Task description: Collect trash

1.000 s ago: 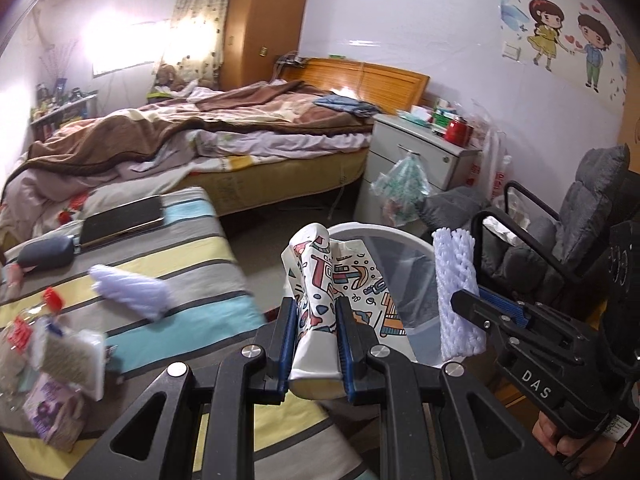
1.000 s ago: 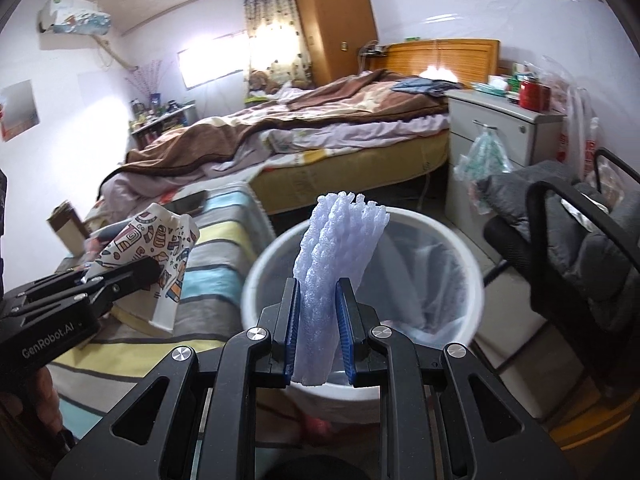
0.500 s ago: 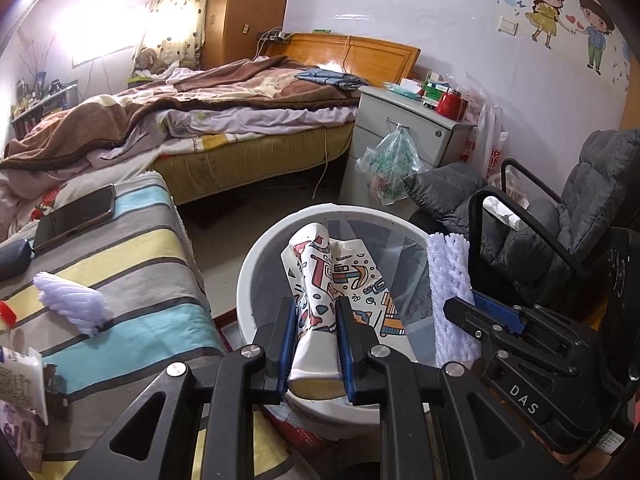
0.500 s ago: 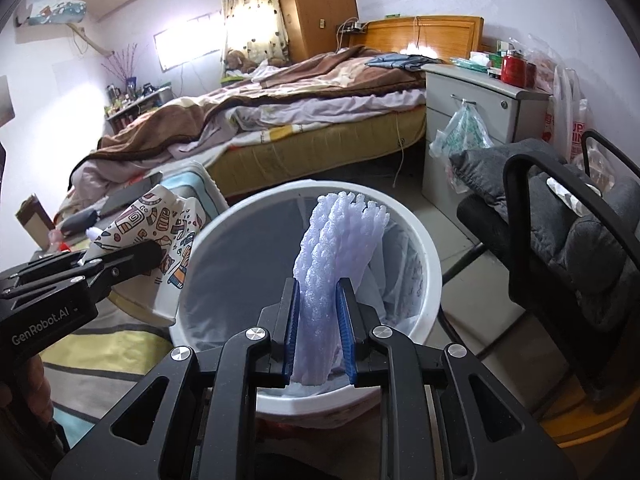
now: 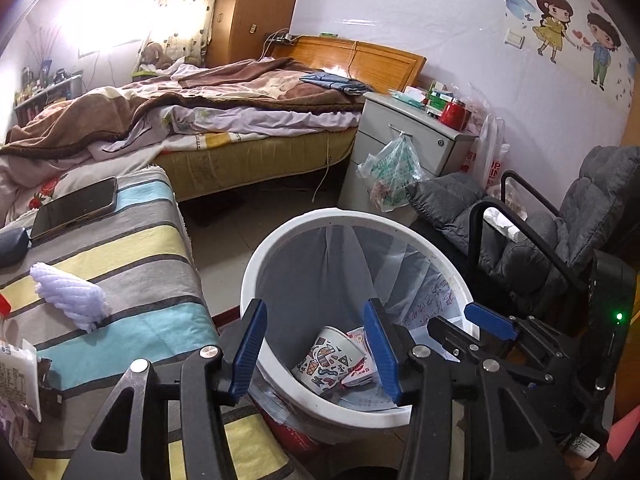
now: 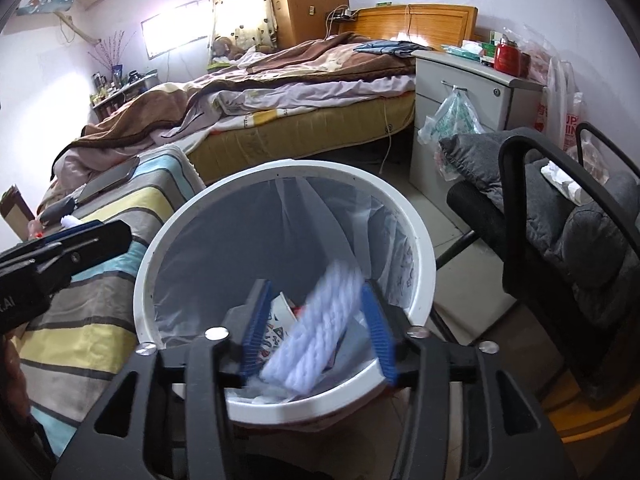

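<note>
A white trash bin (image 5: pixel 256 264) with a clear liner stands on the floor below both grippers; it also shows in the right wrist view (image 6: pixel 416 240). My left gripper (image 5: pixel 316 344) is open over the bin, and a patterned paper cup (image 5: pixel 326 360) lies at the bottom. My right gripper (image 6: pixel 316 328) is open, and a white foam net sleeve (image 6: pixel 316 328) is falling, blurred, between its fingers into the bin. The right gripper's blue fingertips (image 5: pixel 488 322) show at the bin's right rim. Another foam sleeve (image 5: pixel 68 300) and wrappers (image 5: pixel 18 376) lie on the striped cloth.
A striped-cloth table (image 5: pixel 132 264) stands left of the bin, with a phone (image 5: pixel 74 208) on it. A grey padded chair (image 5: pixel 560 240) stands to the right. A bed (image 5: pixel 224 120) and a white nightstand (image 5: pixel 404 140) with a hanging plastic bag (image 5: pixel 392 172) stand behind.
Both grippers have opened. The paper cup has dropped from the left gripper into the bin. The foam sleeve has left the right gripper and is falling in.
</note>
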Demonstrator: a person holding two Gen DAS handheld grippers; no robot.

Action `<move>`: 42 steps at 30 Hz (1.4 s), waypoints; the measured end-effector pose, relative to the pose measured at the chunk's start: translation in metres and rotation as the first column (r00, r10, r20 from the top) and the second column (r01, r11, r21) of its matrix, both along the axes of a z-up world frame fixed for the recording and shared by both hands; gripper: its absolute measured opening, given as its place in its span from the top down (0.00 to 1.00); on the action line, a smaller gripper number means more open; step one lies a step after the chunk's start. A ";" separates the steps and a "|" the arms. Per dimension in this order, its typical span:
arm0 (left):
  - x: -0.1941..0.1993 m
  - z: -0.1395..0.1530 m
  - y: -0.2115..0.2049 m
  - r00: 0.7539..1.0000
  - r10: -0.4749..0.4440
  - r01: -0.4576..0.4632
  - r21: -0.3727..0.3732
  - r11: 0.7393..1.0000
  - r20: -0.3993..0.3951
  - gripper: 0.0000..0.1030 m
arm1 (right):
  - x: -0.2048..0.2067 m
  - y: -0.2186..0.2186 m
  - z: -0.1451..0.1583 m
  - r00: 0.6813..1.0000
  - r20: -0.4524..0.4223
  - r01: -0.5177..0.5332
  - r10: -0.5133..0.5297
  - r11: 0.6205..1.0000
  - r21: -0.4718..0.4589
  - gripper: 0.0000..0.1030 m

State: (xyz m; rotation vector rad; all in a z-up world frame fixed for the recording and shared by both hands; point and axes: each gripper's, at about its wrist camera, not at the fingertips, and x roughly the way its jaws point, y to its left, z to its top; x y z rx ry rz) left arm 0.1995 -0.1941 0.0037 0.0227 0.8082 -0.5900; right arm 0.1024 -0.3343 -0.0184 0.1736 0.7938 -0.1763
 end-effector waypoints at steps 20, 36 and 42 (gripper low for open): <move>-0.042 0.036 0.070 0.989 0.108 -0.106 -0.019 0.994 0.097 0.51 | -0.011 0.039 0.024 0.994 0.093 -0.052 0.049 0.998 0.025 0.49; -0.065 0.040 0.187 0.942 0.309 -0.307 -0.037 0.951 0.128 0.50 | -0.007 0.103 0.029 0.974 0.131 -0.191 0.186 0.981 0.031 0.49; -0.073 0.038 0.238 0.905 0.403 -0.402 -0.039 0.915 0.133 0.46 | -0.001 0.137 0.028 0.956 0.131 -0.270 0.264 0.962 0.029 0.49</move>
